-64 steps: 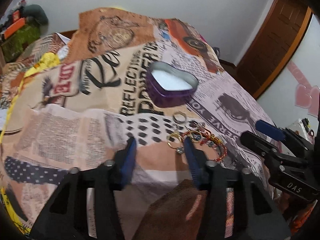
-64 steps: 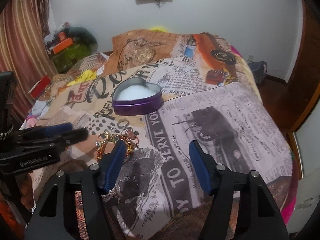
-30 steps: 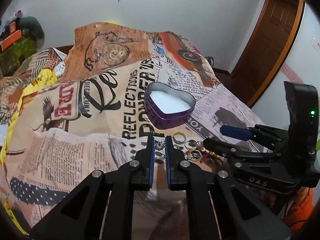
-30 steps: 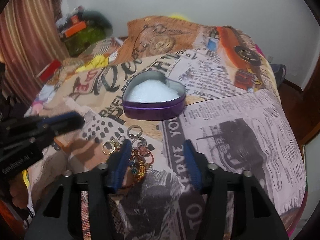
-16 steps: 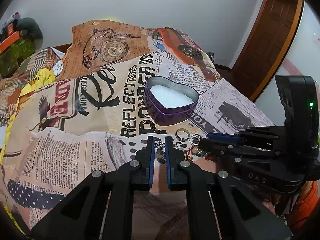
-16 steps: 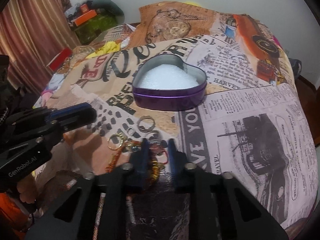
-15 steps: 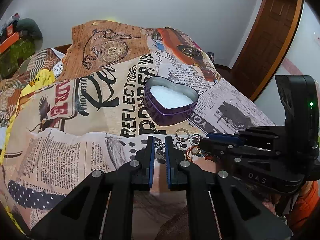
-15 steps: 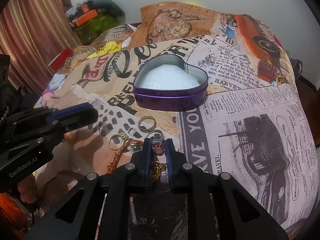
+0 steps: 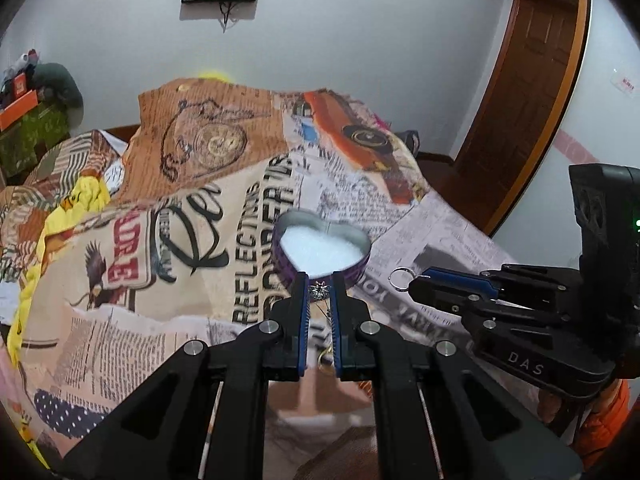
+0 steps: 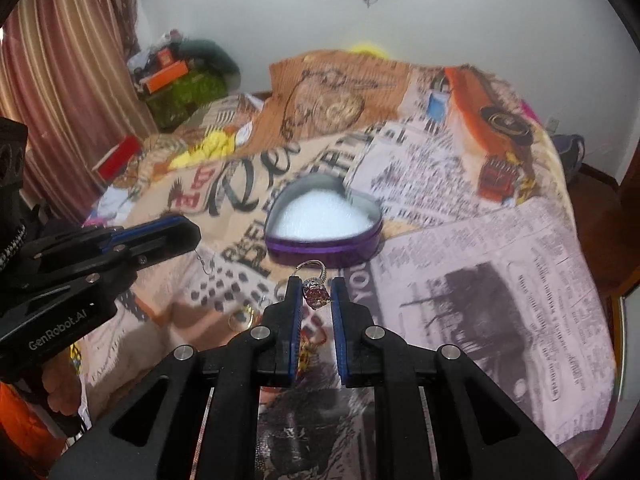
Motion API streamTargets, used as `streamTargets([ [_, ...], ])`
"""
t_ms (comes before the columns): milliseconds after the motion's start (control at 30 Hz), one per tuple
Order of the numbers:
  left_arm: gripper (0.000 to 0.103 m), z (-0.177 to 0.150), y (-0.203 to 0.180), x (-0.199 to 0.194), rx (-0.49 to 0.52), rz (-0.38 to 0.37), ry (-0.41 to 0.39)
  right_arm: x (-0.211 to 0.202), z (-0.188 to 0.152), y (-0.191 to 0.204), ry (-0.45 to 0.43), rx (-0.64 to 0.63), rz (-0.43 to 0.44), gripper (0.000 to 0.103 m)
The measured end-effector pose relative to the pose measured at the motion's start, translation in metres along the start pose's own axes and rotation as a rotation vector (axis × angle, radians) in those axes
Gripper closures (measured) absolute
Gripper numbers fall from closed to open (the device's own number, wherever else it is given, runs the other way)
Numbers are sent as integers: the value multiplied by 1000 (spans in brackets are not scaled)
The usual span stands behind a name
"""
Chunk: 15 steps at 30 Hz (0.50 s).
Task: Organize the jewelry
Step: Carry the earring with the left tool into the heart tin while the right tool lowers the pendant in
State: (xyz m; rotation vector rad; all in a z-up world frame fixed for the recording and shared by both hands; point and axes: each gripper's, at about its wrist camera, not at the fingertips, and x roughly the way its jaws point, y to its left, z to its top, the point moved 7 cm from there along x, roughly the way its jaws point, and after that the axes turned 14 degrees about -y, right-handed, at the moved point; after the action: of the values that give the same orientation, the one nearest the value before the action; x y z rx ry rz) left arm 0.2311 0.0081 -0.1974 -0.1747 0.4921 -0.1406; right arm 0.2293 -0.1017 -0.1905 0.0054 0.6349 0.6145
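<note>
Jewelry now airborne in both grippers, where half a second ago both tools were down at the loose pile on the bedspread [image 10: 500, 264]. Left gripper [image 9: 319, 289] is clenched on a small silver star-shaped piece [image 9: 319, 290], a thin chain hanging from it between the blue pads; right gripper [image 10: 316, 295] is clenched on a ring with a pink-red stone [image 10: 316, 294], its silver band standing up past the fingertips. Both have lifted off the pile and sit just short of the purple heart-shaped tin [image 10: 322, 236], which rests open on the bedspread with its white foam lining bare. Judgement: pick-up step done for two pieces; next is carrying each over the tin rim and releasing onto the foam, likely one at a time since the tools are close together. Remaining pile [image 10: 244, 314] lies partly behind the right gripper's fingers, gold rings and a beaded strand only glimpsed, count not readable. Left view hides the pile almost wholly behind its own fingers. What the star piece is exactly, pendant or earring, cannot be told. The right view is motion-blurred, so the bedspread print and far clutter are soft.
</note>
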Motion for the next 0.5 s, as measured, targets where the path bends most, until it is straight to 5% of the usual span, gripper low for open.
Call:
streamTargets([
  [500, 94, 50, -10, 16, 25, -1, -108, -7, 46, -15, -140, 10, -22, 90],
])
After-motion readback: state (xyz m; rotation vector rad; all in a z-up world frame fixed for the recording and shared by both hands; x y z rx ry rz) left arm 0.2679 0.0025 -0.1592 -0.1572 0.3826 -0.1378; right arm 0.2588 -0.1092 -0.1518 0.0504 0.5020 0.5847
